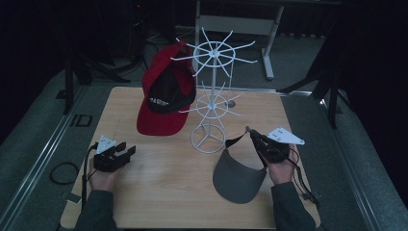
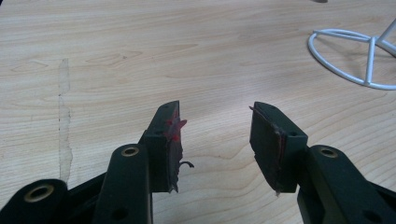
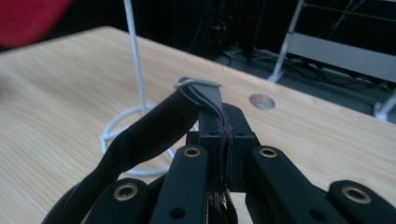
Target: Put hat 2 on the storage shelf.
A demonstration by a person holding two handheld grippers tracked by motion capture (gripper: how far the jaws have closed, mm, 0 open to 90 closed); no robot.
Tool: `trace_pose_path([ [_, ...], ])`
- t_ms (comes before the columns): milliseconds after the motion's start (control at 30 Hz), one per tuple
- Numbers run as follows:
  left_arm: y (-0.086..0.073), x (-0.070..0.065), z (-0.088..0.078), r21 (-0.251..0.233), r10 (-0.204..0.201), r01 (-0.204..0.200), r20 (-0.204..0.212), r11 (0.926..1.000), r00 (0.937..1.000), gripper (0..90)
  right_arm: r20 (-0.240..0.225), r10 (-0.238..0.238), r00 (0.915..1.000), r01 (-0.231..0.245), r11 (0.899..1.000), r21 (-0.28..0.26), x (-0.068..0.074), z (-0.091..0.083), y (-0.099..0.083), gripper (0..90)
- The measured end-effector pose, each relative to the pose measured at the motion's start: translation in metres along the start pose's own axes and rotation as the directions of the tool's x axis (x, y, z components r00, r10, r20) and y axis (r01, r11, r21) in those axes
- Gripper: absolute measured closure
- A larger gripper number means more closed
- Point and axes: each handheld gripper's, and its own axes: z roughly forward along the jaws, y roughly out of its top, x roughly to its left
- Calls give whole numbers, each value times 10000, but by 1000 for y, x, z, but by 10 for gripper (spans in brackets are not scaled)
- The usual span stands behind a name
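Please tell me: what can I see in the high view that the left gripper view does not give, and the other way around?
High view alone: the red cap hanging on the white wire rack, the grey visor, its black strap pinched in the shut right gripper, and the person's hands. Left gripper view alone: the left gripper up close, jaws open with nothing between them, red smears on its worn pads, and a pale streak on the wood. Both share the wooden table and the rack's ring base.
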Motion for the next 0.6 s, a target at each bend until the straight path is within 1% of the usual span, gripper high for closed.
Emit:
trace_pose_path([
  [67,0,0,0,-23,-19,19,0,10000,10000,540,-204,176,9996,-179,9997,-140,1,-2,5,884],
  [167,0,0,0,-36,-37,37,-6,10000,10000,540,-389,171,9991,-187,9990,-414,4,-6,13,884],
  [267,0,1,-1,-39,-56,56,-12,10000,10000,540,-509,181,9985,-210,9981,-585,6,-10,19,884],
  [333,0,1,0,-31,-73,73,-4,10000,10000,539,-551,105,9984,-143,9975,-687,7,-11,23,884],
  [433,0,1,0,-86,-132,132,35,9999,9999,539,-718,160,9973,-224,9957,-894,7,-14,29,884],
  [600,-1,2,0,-80,-158,159,14,9998,9999,539,-809,210,9965,-299,9935,-1102,8,-17,36,884],
])
